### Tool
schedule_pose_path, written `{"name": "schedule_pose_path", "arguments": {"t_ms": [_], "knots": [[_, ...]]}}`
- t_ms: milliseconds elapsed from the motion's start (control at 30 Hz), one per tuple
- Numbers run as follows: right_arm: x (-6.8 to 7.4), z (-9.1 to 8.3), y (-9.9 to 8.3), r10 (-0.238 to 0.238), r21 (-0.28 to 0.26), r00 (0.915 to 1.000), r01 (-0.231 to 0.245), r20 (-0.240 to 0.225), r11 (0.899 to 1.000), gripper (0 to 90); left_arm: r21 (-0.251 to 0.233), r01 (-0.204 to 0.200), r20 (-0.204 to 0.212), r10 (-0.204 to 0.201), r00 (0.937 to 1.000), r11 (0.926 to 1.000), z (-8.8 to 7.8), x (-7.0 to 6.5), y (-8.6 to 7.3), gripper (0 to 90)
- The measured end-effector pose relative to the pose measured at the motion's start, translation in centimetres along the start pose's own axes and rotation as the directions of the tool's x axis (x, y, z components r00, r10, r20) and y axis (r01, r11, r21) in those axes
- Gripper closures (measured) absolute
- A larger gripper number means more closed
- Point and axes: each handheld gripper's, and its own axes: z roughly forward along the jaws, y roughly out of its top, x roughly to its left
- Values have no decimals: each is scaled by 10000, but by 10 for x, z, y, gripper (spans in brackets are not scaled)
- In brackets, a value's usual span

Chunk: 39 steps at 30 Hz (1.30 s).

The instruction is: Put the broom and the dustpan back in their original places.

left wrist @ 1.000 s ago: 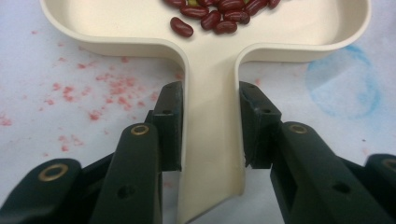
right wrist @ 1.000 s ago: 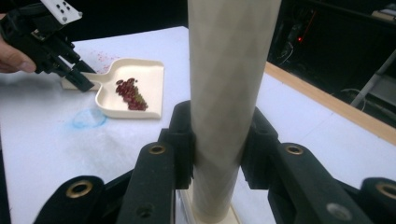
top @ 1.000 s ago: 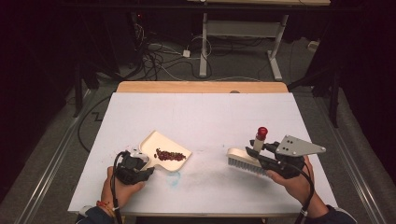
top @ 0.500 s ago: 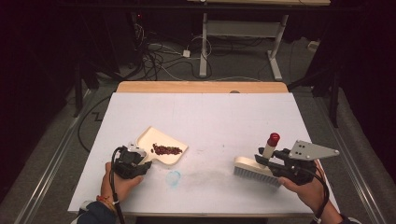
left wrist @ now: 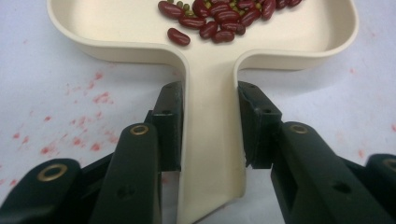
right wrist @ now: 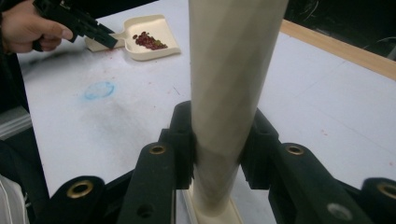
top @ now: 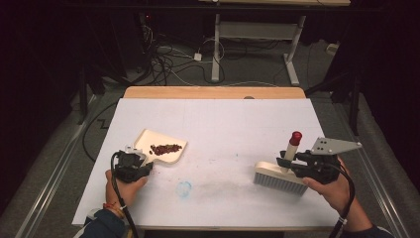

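Resting flat on the white table [top: 218, 124], a cream dustpan [top: 161, 148] sits at the front left and holds a small heap of dark red beans [top: 166, 148] mixed with a few green ones. In the left gripper view the pan's [left wrist: 201, 28] rim is smooth and rounded, its far edge is cut off at the top, and its flat handle runs down between the two black jaws. The left gripper [left wrist: 210, 126] has just been opening: a thin gap shows between the handle and the pad on the right side of that view, so the handle lies between the jaws without being clamped. Faint red specks dot the table around the handle.

At the front right, the right gripper [top: 297, 162] is closed on the cream handle of a brush [top: 278, 174], which stands upright on its pale bristles, with a red cap at the handle's top. In the right gripper view the handle [right wrist: 229, 88] is blurred and its top is out of frame; the pads [right wrist: 184, 140] press it from both sides.

Between pan and brush, a smudged blue ring [top: 183, 189] and a grey smear mark the table. No writing or labels can be read anywhere. Beyond the table, cables [top: 173, 59] lie on a dim floor beside a desk frame [top: 257, 44]; the surroundings are too dark to make out.
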Motion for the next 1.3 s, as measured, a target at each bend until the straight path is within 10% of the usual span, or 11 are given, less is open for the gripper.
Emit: {"name": "schedule_pose_path", "arguments": {"t_ms": [367, 633, 800, 1033, 1300], "knots": [[-37, 39, 20, 259, 588, 9944, -321, 1021, 9978, 644, 168, -471, 953, 453, 9944, 9987, -6, -21, -12, 455], [-70, 75, 23, 1004, 665, 9670, -1190, 2341, 9907, 591, 16, -1178, 827, 1173, 9897, 9930, -11, -29, -18, 424], [-81, 97, 24, 1264, 944, 9384, -1646, 3215, 9818, 571, -575, -2168, 726, 2207, 9726, 9745, -15, -36, -22, 337], [-89, 117, 23, 1674, 518, 9130, -2005, 3721, 9783, 559, -1908, -3264, 382, 3392, 9399, 9258, -31, -41, -31, 230], [-78, 126, 30, 1690, 166, 9065, -1901, 3870, 9816, 524, -2273, -3334, 472, 3523, 9347, 9150, -40, -33, -36, 211]]}}
